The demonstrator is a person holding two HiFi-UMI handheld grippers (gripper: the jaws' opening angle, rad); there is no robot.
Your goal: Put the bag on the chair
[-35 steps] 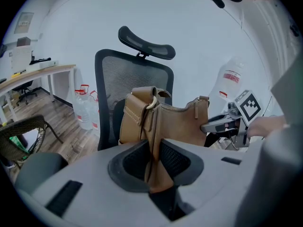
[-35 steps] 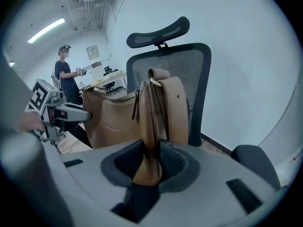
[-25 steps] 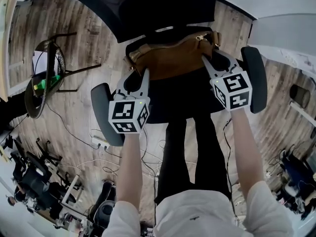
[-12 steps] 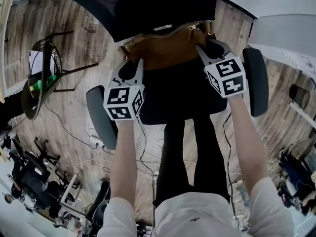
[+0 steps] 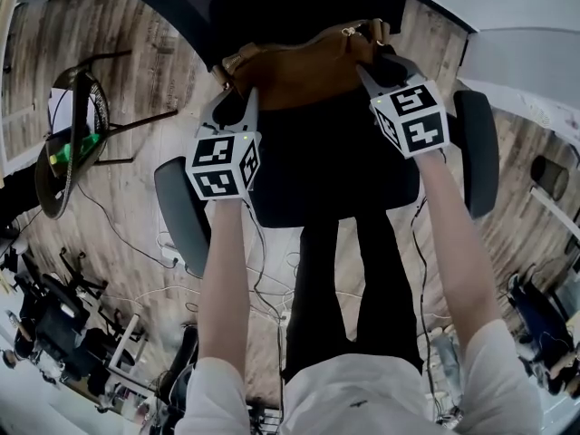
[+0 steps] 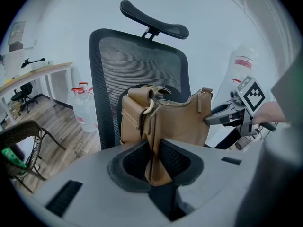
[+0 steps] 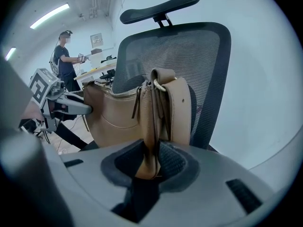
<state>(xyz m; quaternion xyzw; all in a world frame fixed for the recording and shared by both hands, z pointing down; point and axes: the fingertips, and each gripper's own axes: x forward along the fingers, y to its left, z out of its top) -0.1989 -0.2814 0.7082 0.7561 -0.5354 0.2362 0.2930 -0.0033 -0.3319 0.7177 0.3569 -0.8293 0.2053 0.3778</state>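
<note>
The left gripper point(image 5: 232, 98) and right gripper point(image 5: 367, 60) clench the bag point(image 5: 299, 71) (chair seat point(image 5: 335, 166) at six o'clock); an uneven release could topple it.

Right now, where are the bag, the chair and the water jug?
bag point(image 5: 299, 71): head view, on the middle of its brown body.
chair point(image 6: 137, 63): left gripper view, on the mesh backrest.
water jug point(image 6: 86, 110): left gripper view, on its clear body.

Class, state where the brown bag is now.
Head view, top centre: the bag hangs between the left tool and right tool, each gripping one end, before the chair's backrest.
</note>
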